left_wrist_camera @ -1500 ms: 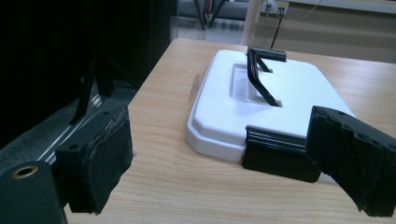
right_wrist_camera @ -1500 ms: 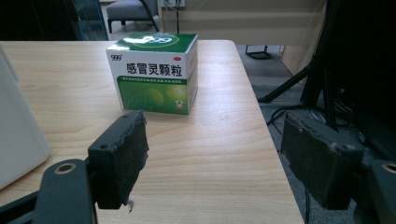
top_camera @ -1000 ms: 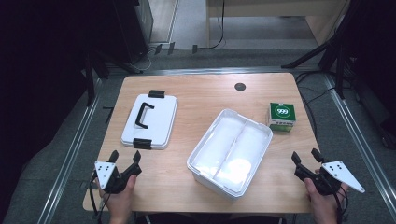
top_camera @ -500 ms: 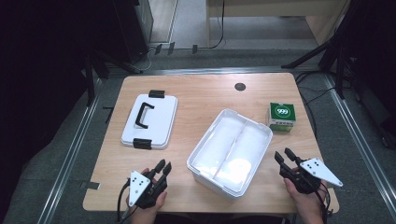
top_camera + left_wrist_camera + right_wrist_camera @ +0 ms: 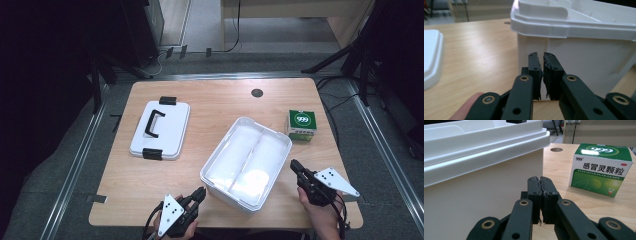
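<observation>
An open white plastic bin (image 5: 232,199) with a middle divider stands slanted on the wooden table. My left gripper (image 5: 201,190) lies low at the bin's near left corner. Its jaws have just been closing and now meet with nothing between them; in the left gripper view the left gripper (image 5: 541,56) points at the bin's wall (image 5: 584,57). My right gripper (image 5: 294,164) sits by the bin's right side, shut and empty. In the right gripper view the right gripper (image 5: 539,179) is beside the bin (image 5: 474,185), with a green medicine box (image 5: 601,168) to its right.
The bin's white lid (image 5: 160,130) with black handle and clips lies flat at the table's left. The green medicine box (image 5: 301,125) stands near the right edge, behind the right gripper. A round cable hole (image 5: 257,93) is at the back. Bare wood lies between lid and bin.
Both grippers have closed from open to shut. The left hand moved right along the front edge to the bin's corner; the right hand moved left toward the bin's side.
</observation>
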The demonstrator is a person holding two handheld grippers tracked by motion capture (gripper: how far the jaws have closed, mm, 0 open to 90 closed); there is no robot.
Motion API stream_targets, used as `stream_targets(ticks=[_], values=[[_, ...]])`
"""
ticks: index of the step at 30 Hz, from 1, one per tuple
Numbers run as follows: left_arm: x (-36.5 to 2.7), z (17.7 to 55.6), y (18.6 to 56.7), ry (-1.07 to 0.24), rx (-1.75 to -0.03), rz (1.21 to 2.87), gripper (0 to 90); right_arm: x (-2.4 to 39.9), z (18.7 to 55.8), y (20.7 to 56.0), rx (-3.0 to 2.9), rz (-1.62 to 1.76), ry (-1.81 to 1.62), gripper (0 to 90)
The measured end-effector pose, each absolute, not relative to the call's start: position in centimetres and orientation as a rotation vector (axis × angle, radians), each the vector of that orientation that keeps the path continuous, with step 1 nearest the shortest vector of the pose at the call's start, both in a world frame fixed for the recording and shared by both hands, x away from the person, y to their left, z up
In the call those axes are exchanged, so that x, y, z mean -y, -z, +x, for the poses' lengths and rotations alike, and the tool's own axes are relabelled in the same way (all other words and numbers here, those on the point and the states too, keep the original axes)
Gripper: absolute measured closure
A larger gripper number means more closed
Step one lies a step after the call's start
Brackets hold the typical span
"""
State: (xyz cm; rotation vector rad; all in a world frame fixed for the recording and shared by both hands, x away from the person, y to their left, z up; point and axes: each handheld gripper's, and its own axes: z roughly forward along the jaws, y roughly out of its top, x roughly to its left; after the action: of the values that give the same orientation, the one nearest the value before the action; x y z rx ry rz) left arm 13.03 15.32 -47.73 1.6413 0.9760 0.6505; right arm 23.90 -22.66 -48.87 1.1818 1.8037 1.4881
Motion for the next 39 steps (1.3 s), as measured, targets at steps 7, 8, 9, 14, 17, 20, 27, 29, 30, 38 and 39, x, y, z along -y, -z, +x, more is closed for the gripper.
stream_targets(ticks=[7,8,9,14,17,20,27,29,30,38,39], values=[[-14.7,13.5,48.0,-0.648,-0.99,1.657,79.1,22.7,23.9,48.9,-1.808,1.181,-1.491,85.9],[-14.7,13.7,48.0,-0.642,-0.99,1.662,79.1,22.7,23.9,48.9,-1.808,1.181,-1.491,85.9],[-14.6,13.7,48.0,-0.644,-0.981,1.67,79.3,22.7,23.9,48.9,-1.809,1.182,-1.493,85.8],[-14.6,14.2,47.7,-0.62,-0.955,1.701,87.1,22.7,23.9,49.0,-1.805,1.182,-1.483,85.3],[-14.7,14.5,47.7,-0.602,-0.947,1.704,90.0,22.8,23.9,48.9,-1.801,1.178,-1.481,85.3],[-15.0,15.0,47.6,-0.566,-0.937,1.713,90.0,22.8,24.0,48.9,-1.801,1.174,-1.477,85.3],[-16.1,15.8,47.4,-0.541,-0.907,1.737,90.0,22.9,24.3,48.5,-1.796,1.14,-1.453,85.3],[-16.8,16.2,47.3,-0.552,-0.912,1.74,90.0,22.9,24.4,48.4,-1.795,1.133,-1.449,85.3],[-17.2,16.4,47.3,-0.562,-0.926,1.736,90.0,23.0,24.7,48.3,-1.789,1.129,-1.448,85.3],[-20.4,19.1,46.9,-0.614,-1.049,1.673,90.0,22.4,26.1,47.9,-1.809,1.108,-1.451,87.8],[-20.7,19.4,46.8,-0.631,-1.074,1.655,90.0,22.3,26.5,47.9,-1.818,1.103,-1.449,88.5]])
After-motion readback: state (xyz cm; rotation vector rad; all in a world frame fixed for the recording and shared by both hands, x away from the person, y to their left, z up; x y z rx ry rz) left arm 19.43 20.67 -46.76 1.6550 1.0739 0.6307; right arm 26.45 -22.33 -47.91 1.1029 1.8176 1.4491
